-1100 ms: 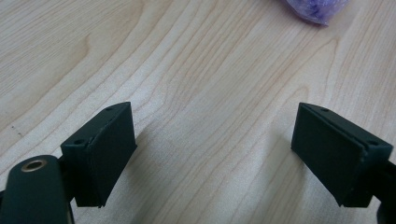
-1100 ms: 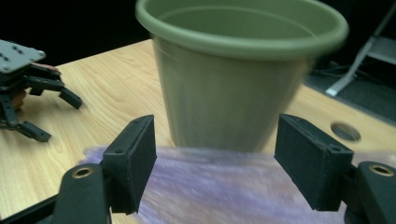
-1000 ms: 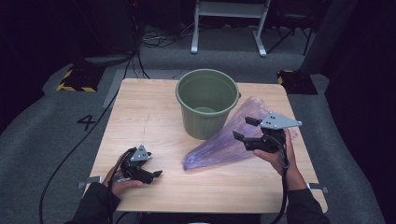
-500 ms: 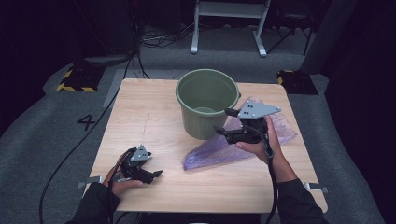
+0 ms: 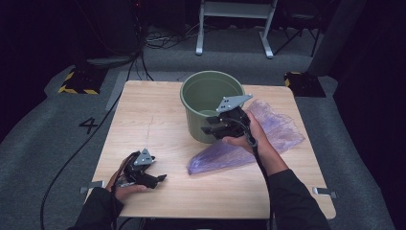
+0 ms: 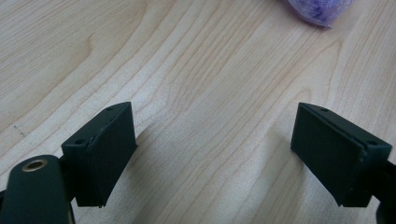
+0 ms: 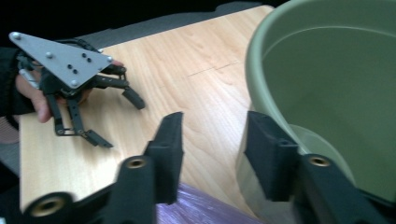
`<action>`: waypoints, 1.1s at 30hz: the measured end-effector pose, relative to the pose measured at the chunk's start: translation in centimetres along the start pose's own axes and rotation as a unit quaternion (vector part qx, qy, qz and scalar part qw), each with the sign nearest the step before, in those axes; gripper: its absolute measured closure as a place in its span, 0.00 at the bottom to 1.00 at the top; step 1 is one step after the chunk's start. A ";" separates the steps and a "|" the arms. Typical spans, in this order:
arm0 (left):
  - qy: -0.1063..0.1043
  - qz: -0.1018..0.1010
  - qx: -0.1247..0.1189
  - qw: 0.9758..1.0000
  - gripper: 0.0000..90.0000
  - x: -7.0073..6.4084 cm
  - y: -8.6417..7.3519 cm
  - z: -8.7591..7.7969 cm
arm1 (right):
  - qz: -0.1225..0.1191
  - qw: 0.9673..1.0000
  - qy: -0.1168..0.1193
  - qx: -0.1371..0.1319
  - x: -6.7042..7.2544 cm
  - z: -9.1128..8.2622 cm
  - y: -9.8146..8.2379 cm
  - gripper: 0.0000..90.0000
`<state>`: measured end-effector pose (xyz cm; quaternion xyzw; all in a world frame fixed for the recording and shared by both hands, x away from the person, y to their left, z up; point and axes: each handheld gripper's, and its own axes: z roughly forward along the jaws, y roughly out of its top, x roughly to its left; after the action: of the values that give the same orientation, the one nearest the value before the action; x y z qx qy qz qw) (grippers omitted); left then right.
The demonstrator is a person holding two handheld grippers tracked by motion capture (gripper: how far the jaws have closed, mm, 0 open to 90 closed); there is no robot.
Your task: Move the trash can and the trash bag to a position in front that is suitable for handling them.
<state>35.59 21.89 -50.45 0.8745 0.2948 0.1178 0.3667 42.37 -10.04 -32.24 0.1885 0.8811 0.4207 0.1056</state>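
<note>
right tool (image 5: pixel 212 128) closing, nothing gripped | beside bucket (image 5: pixel 201 93) | bag (image 5: pixel 230 154) below | left tool (image 5: pixel 155 179) spread

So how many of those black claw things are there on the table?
2. The left gripper rests near the table's front left corner, jaws wide apart. The right gripper is beside the green bucket, over the purple bag.

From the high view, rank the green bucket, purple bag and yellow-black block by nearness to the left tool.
1. purple bag, to the right of the left tool.
2. green bucket, far centre of the table.
3. yellow-black block, on the floor beyond the table's left corner.
</note>
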 end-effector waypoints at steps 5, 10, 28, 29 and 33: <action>0.000 0.000 0.000 1.000 0.15 0.0 0.0 0.0 | -0.016 1.000 -0.003 0.019 -0.1 0.8 0.6 0.77; 0.000 0.000 0.000 1.000 0.15 0.0 0.0 0.0 | -0.019 1.000 0.006 0.014 -0.3 1.2 0.7 0.84; -0.001 0.001 0.000 1.000 0.15 0.0 0.0 0.0 | -0.017 0.999 -0.033 0.009 -2.2 0.8 1.4 0.45; -0.001 0.000 0.000 1.000 0.15 0.0 0.0 0.0 | -0.013 0.999 -0.035 0.014 -2.5 1.2 1.4 0.46; -0.001 0.001 0.000 1.000 0.15 0.0 0.0 0.0 | -0.005 0.999 -0.017 0.033 -3.4 2.5 1.2 0.64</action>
<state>35.61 21.90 -50.45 0.8749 0.2938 0.1169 0.3669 46.59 -9.02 -32.74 0.1943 0.8934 0.3879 0.1170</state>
